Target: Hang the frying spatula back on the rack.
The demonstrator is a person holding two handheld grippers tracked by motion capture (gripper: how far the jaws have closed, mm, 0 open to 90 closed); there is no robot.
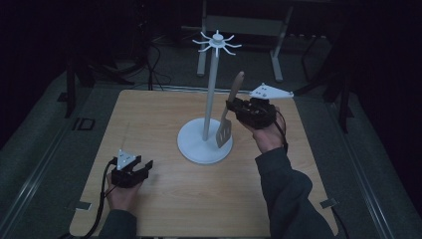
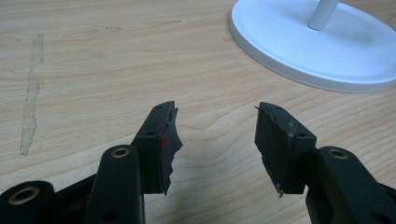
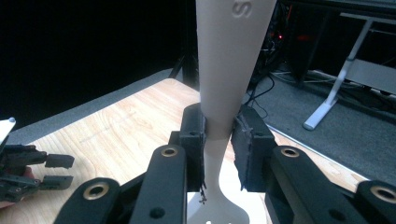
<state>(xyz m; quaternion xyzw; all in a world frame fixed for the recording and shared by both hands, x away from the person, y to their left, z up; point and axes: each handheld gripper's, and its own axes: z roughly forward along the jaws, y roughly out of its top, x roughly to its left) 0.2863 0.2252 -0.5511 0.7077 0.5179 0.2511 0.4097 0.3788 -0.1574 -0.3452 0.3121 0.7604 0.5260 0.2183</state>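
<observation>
A beige slotted spatula [image 1: 229, 117] hangs upright over the stand's base, handle up, clamped at its neck by my right gripper [image 1: 233, 110]. In the right gripper view the spatula's handle [image 3: 229, 60] rises between both pads, which press on it. A white utensil stand [image 1: 211, 79] with a round base [image 1: 196, 149] and hooked top stands mid-table, just left of the spatula. My left gripper [image 1: 144, 167] rests near the table's front left, jaws open with nothing between them. In the left gripper view that gripper [image 2: 217, 140] faces the stand's white base [image 2: 299, 51].
The wooden table [image 1: 149, 119] has bare surface around the left hand. Beyond its far edge are dark floor, cables and a grey frame leg [image 1: 276, 59]. The left gripper [image 3: 46, 168] lies at the lower left in the right gripper view.
</observation>
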